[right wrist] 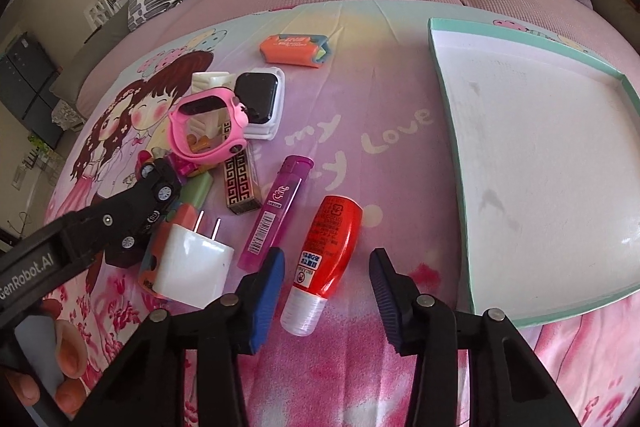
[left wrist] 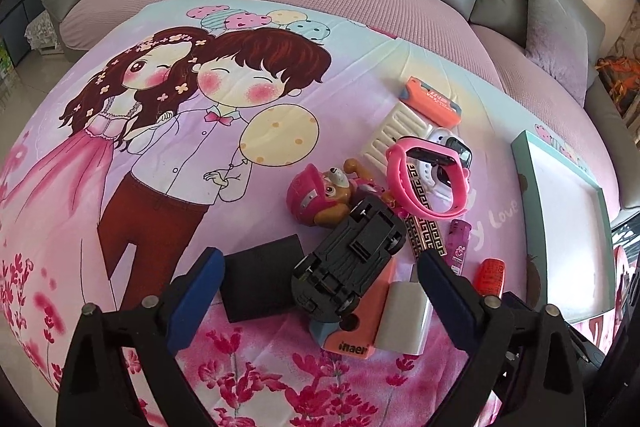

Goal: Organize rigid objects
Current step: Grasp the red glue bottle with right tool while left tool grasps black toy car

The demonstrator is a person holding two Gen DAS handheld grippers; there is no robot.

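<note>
L gripper (left wrist: 320,287) wide open over black toy car (left wrist: 347,263), no contact; R gripper (right wrist: 327,277) half-open astride red bottle (right wrist: 326,247), pads clear. Tray (right wrist: 448,99) far right.

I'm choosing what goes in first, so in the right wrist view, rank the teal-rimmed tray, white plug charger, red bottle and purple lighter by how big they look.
1. Teal-rimmed white tray, clearly largest.
2. White plug charger and red bottle with clear cap: too alike to rank.
3. Purple lighter, slimmest, though it lies slightly farther back.

The red bottle (right wrist: 334,237) is glossy plastic with a clear ribbed cap. The white charger (right wrist: 192,267) looks smooth; the printed sheet (right wrist: 360,99) is soft cloth.
</note>
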